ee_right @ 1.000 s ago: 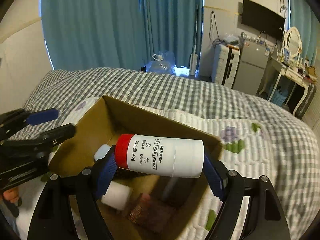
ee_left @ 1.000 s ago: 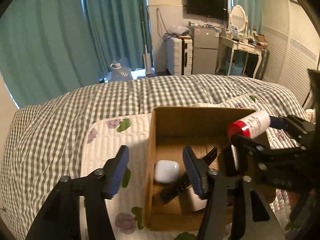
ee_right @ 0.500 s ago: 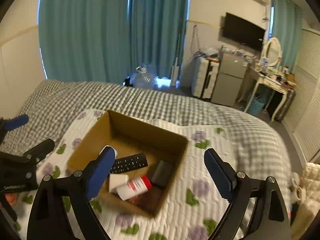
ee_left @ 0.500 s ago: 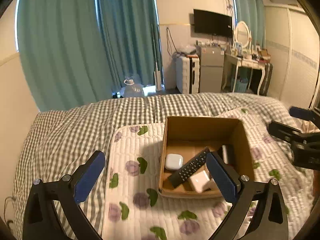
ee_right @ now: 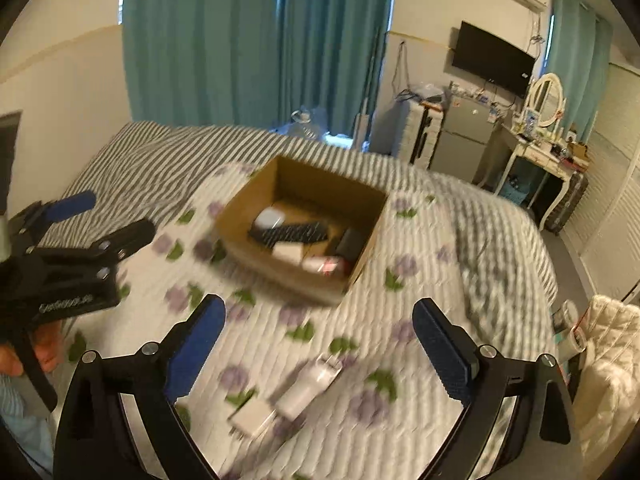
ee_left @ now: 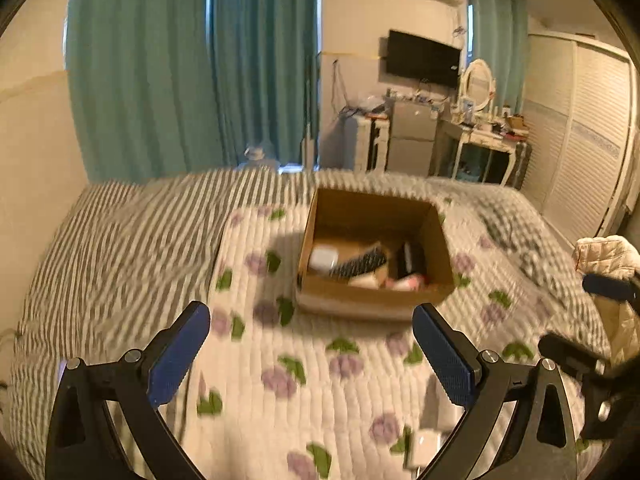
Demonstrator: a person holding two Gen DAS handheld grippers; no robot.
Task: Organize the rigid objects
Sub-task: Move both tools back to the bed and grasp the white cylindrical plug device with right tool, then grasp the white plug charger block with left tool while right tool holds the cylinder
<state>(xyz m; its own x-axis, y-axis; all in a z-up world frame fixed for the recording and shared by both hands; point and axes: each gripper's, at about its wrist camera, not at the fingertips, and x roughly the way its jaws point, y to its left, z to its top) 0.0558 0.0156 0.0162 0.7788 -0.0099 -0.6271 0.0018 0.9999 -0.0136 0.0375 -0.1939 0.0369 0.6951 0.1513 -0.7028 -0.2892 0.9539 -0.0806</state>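
A brown cardboard box (ee_left: 376, 304) (ee_right: 288, 276) stands on the floral quilt on the bed. In it lie a white earbud case (ee_right: 269, 217), a black remote (ee_right: 294, 232), a white block (ee_right: 289, 251), a dark case (ee_right: 349, 241) and the red-capped white bottle (ee_right: 326, 265). Two white chargers (ee_right: 307, 385) (ee_right: 250, 420) lie on the quilt nearer to me, between the right gripper's fingers in its view. My left gripper (ee_left: 310, 354) is open and empty, pulled back from the box. My right gripper (ee_right: 318, 350) is open and empty too.
The checked bedspread (ee_left: 120, 240) surrounds the quilt. Teal curtains (ee_left: 192, 68), a fridge (ee_right: 464, 136), a dressing table (ee_left: 480, 140) and a wall TV (ee_right: 494, 58) stand beyond the bed. A white padded garment (ee_right: 608, 360) lies at the right.
The right gripper has let the red-capped bottle go into the box. Both grippers have opened wide and drawn back and up from the box, bringing the chargers on the quilt into view.
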